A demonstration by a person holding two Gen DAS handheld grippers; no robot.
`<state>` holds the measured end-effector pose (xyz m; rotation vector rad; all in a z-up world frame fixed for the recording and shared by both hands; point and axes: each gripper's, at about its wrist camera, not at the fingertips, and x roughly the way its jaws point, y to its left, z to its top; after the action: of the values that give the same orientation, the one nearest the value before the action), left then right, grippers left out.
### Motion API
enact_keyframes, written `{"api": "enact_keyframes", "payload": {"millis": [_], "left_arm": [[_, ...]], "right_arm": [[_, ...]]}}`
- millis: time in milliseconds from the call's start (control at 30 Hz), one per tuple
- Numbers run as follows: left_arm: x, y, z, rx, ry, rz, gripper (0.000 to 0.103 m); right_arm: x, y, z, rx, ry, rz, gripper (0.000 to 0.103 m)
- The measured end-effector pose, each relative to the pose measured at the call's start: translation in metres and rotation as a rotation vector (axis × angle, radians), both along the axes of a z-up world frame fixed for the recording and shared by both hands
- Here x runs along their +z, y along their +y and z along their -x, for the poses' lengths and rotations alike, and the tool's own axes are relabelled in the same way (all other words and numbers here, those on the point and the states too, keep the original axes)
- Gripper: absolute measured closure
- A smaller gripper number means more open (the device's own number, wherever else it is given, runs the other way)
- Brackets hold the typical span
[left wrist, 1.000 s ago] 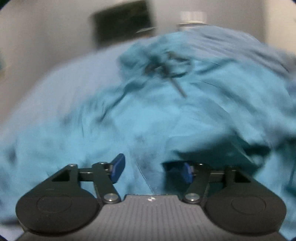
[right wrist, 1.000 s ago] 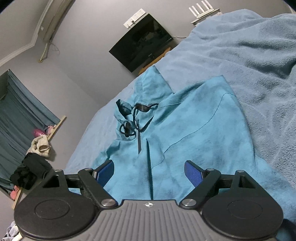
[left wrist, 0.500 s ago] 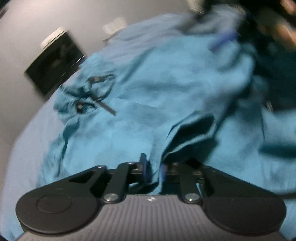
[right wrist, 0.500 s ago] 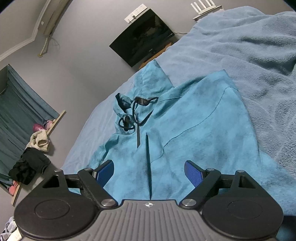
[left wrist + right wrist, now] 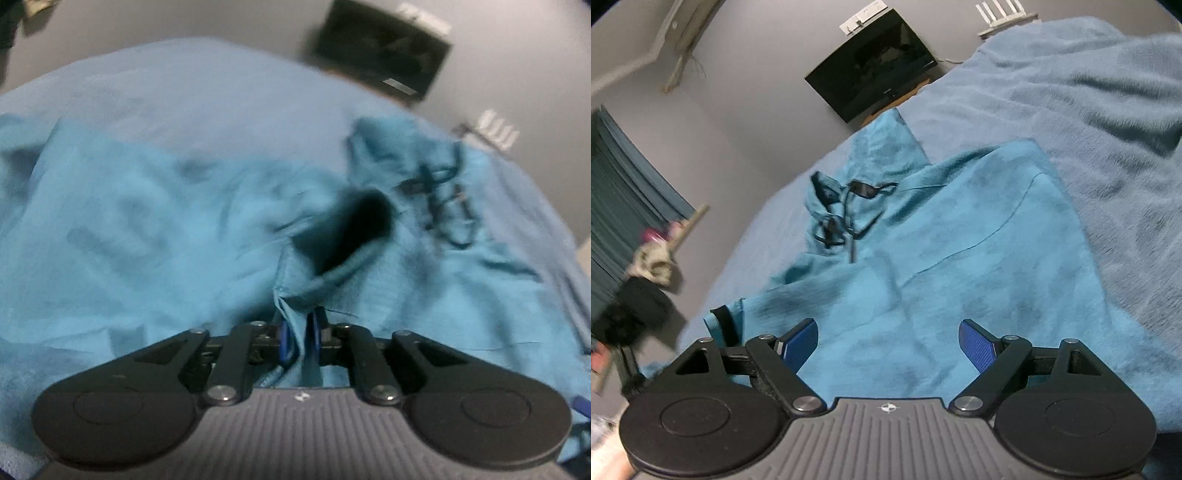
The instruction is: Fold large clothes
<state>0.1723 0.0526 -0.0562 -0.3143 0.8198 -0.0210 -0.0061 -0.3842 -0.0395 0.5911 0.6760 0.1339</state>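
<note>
1. Fingers of the left gripper (image 5: 298, 338) are pinched on a narrow fold at the hem of the teal garment (image 5: 155, 236); those of the right gripper (image 5: 888, 345) stand wide apart with nothing between them, hovering above the cloth.

2. Location of the task's thing: the garment lies spread on the bed (image 5: 1108, 110), reaching from under both sets of fingers away toward its drawstring neck (image 5: 846, 206) at the far end.

3. Risk, thin grip: only a slim pleat sits between the left fingers, so a brisk pull would probably slide the fabric out.

4. Risk, layers: ahead of the left fingers a dark sleeve opening (image 5: 354, 229) gapes; whether one layer or several is caught cannot be told through the blur. A single layer would likely drag the panel askew.

5. Risk, cords: the black drawstring (image 5: 855, 218) lies loose and far ahead of the right fingers; a fold carried over it could trap a lump.

6. Edges: the garment's right border (image 5: 1067, 206) runs just right of the right fingers, with rumpled blanket beyond; the bed's edge (image 5: 764, 206) falls off to the far left.

7. Open room: bare bed lies beyond and to the right of the right fingers, ample for sweeping cloth across; leftward room is tighter, toward a clothes heap (image 5: 642, 288) on the floor.
</note>
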Motion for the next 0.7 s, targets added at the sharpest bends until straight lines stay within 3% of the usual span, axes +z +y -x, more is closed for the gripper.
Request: {"api": "enact_keyframes", "payload": {"millis": [33, 167, 300, 433, 500, 567, 700], "left_arm": [[-0.005, 0.001, 0.0, 0.008, 0.015, -0.022, 0.09], [-0.017, -0.007, 0.002, -0.054, 0.001, -0.144, 0.09], [-0.019, -0.001, -0.003, -0.034, -0.018, -0.124, 0.096], [-0.024, -0.003, -0.005, -0.025, -0.004, -0.169, 0.089], [-0.023, -0.006, -0.002, -0.042, -0.012, -0.203, 0.084], [-0.022, -0.009, 0.0, -0.051, -0.018, -0.237, 0.065], [-0.021, -0.014, 0.013, -0.082, -0.035, -0.267, 0.046]], "right_arm": [[-0.001, 0.002, -0.001, -0.005, 0.006, 0.045, 0.018], [-0.007, 0.013, -0.007, -0.011, 0.053, 0.185, 0.018], [-0.008, 0.025, -0.008, 0.012, 0.046, 0.25, 0.018], [-0.016, 0.034, -0.013, 0.018, 0.064, 0.347, 0.017], [-0.026, 0.034, -0.018, 0.02, 0.118, 0.375, 0.018], [-0.035, 0.037, -0.021, 0.027, 0.155, 0.419, 0.018], [-0.046, 0.055, -0.023, 0.064, 0.164, 0.535, 0.012]]}}
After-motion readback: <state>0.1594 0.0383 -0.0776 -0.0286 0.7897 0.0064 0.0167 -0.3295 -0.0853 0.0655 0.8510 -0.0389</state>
